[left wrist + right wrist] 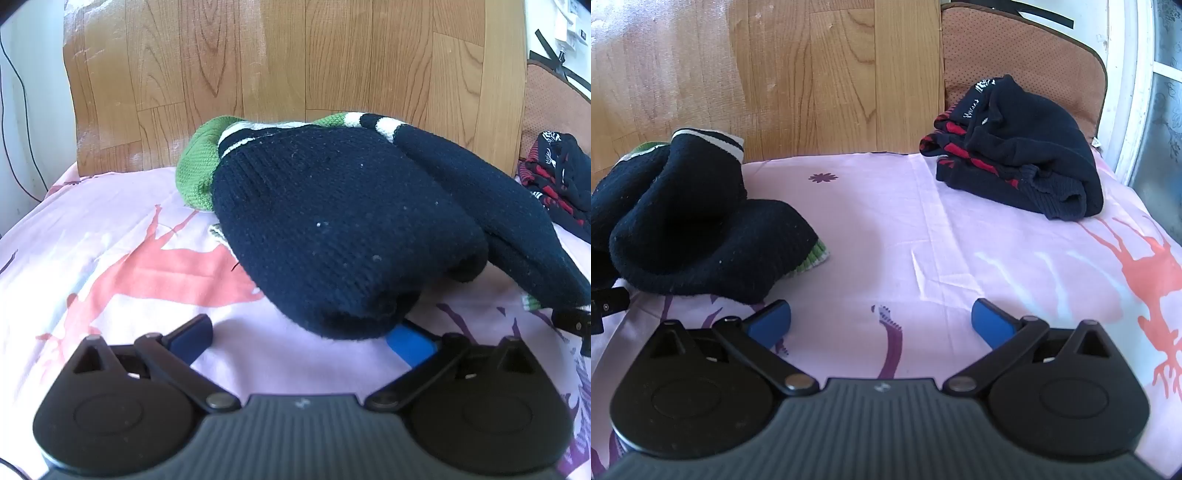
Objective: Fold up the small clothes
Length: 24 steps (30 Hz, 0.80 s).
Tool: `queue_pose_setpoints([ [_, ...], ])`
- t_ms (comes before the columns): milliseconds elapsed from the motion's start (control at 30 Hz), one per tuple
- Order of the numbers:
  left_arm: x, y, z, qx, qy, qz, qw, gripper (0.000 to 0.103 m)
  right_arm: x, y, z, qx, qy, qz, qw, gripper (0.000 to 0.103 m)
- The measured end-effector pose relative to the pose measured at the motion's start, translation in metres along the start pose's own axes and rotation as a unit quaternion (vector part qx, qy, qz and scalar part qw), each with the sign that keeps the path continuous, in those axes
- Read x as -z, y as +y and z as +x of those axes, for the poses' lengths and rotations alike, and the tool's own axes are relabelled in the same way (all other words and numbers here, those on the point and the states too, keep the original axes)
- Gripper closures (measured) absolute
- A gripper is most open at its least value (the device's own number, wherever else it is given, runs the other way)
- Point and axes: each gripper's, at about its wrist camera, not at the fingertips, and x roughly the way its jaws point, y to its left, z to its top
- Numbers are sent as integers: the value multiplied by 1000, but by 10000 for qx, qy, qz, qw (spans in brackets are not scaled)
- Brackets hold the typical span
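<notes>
Left wrist: navy knit sweater (343,221) bunched just ahead of left tongs (299,338), spread wide, empty.
Right tongs (881,319) likewise wide, empty; pinch sweater hem edges, spread flat on bed sheet (960,240) before folding.

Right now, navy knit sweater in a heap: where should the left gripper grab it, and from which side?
Probably the near rounded fold edge of the navy sweater, approached low from the front. The left gripper is open with that edge just ahead of its fingers, one pad partly under it. The edge bulges off the pink sheet, offering a pinchable lip.
</notes>
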Motion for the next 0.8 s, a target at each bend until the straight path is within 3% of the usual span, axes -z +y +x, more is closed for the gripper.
queue_pose_setpoints([
  [167, 2, -1, -3, 23, 29, 91, 10000, 0, 0, 0, -1, -22, -34, -25, 10000, 0],
  [267, 8, 1, -11, 236, 8, 277, 9993, 0, 2, -4, -7, -239, -73, -172, 9995, 0],
  [333, 14, 10, -20, 443, -34, 309, 9985, 0, 7, -10, -25, -427, -325, -145, 9985, 3],
  [400, 17, 29, -31, 653, -187, 42, 9977, 0, 9, -17, -39, -618, -599, 63, 9963, 13],
  [533, 17, 66, -45, 897, -637, -665, 9917, 0, -4, -13, -63, -1382, -1203, 112, 9830, 13],
  [667, 15, 75, -42, 1244, -652, -1007, 9849, 8, -28, 25, -56, -2176, -993, -295, 9705, 13],
  [733, 17, 78, -43, 1526, -691, -1136, 9793, 10, -33, 47, -41, -2252, -750, -637, 9693, 14],
  [800, 11, 83, -44, 1901, -639, -1370, 9701, 10, -33, 61, -24, -2100, -572, -957, 9713, 42],
])
